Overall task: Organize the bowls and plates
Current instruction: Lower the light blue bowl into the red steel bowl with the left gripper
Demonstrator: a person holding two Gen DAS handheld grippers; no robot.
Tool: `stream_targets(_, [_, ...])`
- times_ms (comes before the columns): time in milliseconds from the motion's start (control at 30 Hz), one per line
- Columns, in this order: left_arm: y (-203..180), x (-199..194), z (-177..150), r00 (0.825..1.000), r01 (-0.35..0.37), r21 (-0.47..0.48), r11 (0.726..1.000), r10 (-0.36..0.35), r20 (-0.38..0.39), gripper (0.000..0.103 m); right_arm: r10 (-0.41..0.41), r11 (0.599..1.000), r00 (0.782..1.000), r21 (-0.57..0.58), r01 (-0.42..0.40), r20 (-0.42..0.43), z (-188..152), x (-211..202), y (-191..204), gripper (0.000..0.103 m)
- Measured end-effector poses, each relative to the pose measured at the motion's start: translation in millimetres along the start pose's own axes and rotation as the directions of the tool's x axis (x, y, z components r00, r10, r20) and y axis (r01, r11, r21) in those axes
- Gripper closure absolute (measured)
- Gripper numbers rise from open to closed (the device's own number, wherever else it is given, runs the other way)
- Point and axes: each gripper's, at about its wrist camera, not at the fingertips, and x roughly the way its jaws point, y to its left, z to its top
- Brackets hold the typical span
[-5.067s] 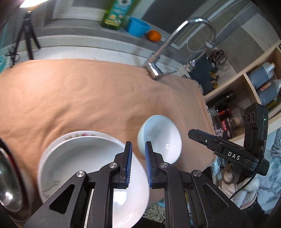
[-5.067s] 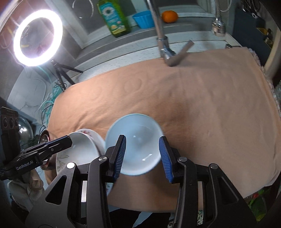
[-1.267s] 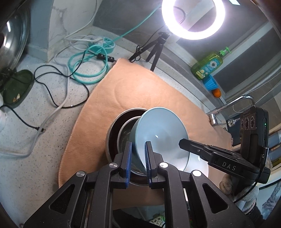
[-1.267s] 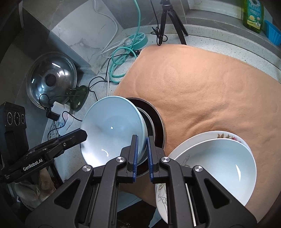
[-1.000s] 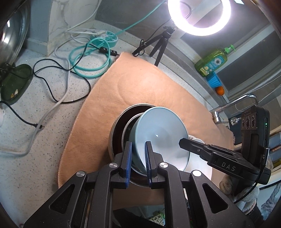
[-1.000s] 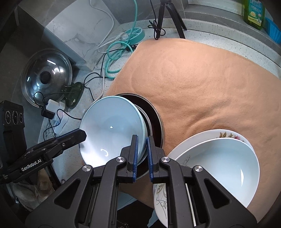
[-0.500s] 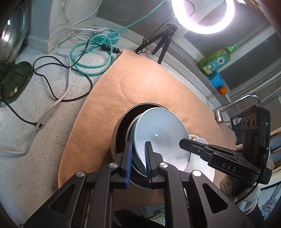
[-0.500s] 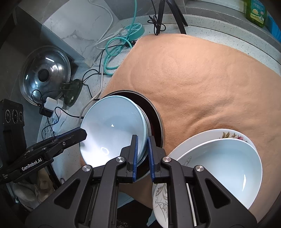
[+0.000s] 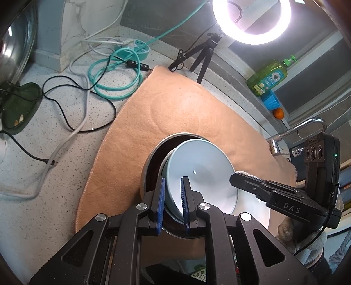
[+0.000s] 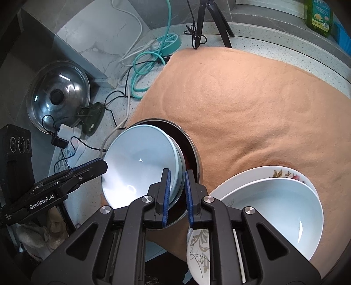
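Surface, left to right: your speckled stone counter [image 9: 39,210] carries a steel pot lid [image 10: 58,96], a dark green dish [image 9: 18,107], loose black and white cables [image 9: 72,122], and a coiled teal hose [image 9: 116,74]. An orange cloth [image 10: 263,105] covers the rest. Behind it stand a tripod [image 9: 203,54] with a lit ring light [image 9: 252,19], a green soap bottle [image 9: 267,79], a blue cup [image 9: 271,102], an orange fruit [image 9: 279,113] and a faucet [image 9: 300,127].

Hard to make out: the lid is cut by the frame edge in your left view. The steel bowl's [image 10: 193,153] dark interior is mostly covered. A grey rim shows beneath the light blue bowl [image 10: 138,166]; you cannot tell what it belongs to. The flowered plate [image 10: 274,173] is largely hidden under the white bowl [image 10: 274,210].

Task items: the light blue bowl sits tilted inside the steel bowl at the cloth's left edge. Your left gripper [image 9: 172,203] is clamped on its near rim, one finger inside, one outside. Your right gripper [image 10: 176,195] pinches the opposite rim likewise. The white bowl on the flowered plate lies just beside, to the right, touched by neither.
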Motion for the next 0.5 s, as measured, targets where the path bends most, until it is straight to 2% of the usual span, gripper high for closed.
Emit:
stream_targets(267, [12.1,-18.0,0.3,0.998,-0.015,-0.03,0.999,0.017,0.057,0.09,0.02,0.999,0.998,0.046,-0.022,0.052,-1.7,-17.8,-17.0,0.09])
stream_targets(500, [26.2,-15.7,-3.8,0.999,-0.012,-0.07,0.997,0.015,0.043,0.09,0.032,0.995,0.999,0.093,-0.035,0.04,-5.7,-14.4,-32.3,0.09])
